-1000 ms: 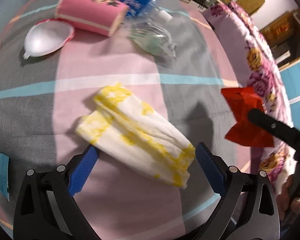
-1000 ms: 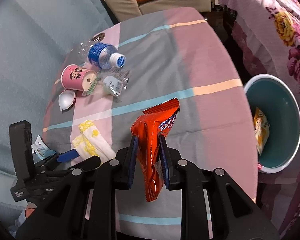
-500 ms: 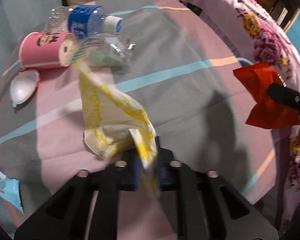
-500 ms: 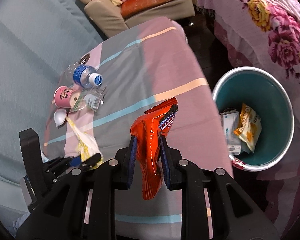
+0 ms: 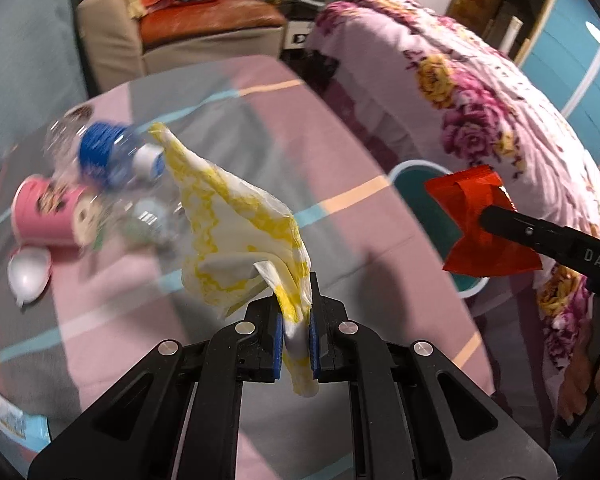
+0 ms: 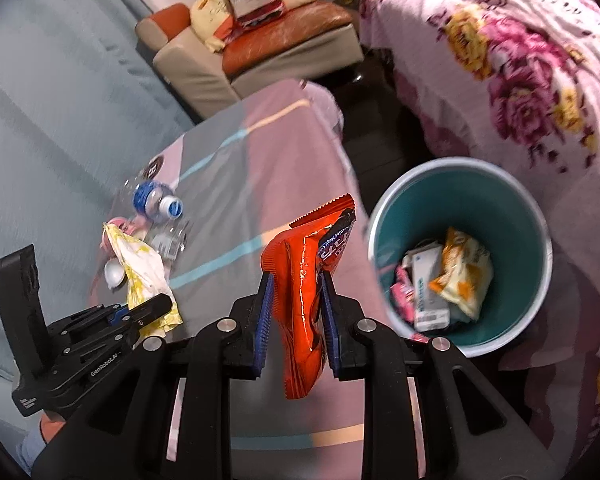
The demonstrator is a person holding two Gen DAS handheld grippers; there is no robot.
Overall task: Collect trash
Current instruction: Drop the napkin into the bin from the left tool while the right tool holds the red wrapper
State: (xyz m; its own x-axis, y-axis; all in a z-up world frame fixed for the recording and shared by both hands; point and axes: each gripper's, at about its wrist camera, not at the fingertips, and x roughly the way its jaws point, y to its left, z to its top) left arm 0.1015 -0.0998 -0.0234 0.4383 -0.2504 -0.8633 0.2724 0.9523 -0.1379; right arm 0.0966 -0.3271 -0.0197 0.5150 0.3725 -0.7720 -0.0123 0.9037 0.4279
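Observation:
My left gripper is shut on a yellow-and-white crumpled napkin and holds it lifted off the table; it also shows in the right wrist view. My right gripper is shut on a red snack wrapper, held above the table's right edge beside the teal trash bin. The wrapper also shows in the left wrist view. The bin holds several wrappers. Still on the table lie a blue-labelled plastic bottle, a pink paper cup and a white lid.
The table wears a pink-and-grey checked cloth. A blue packet lies at its near left edge. A flowered bedspread is to the right of the bin, a beige armchair behind the table, a grey sofa at left.
My left gripper closed on the napkin and lifted it off the table. My right gripper carried the red wrapper rightward, closer to the bin.

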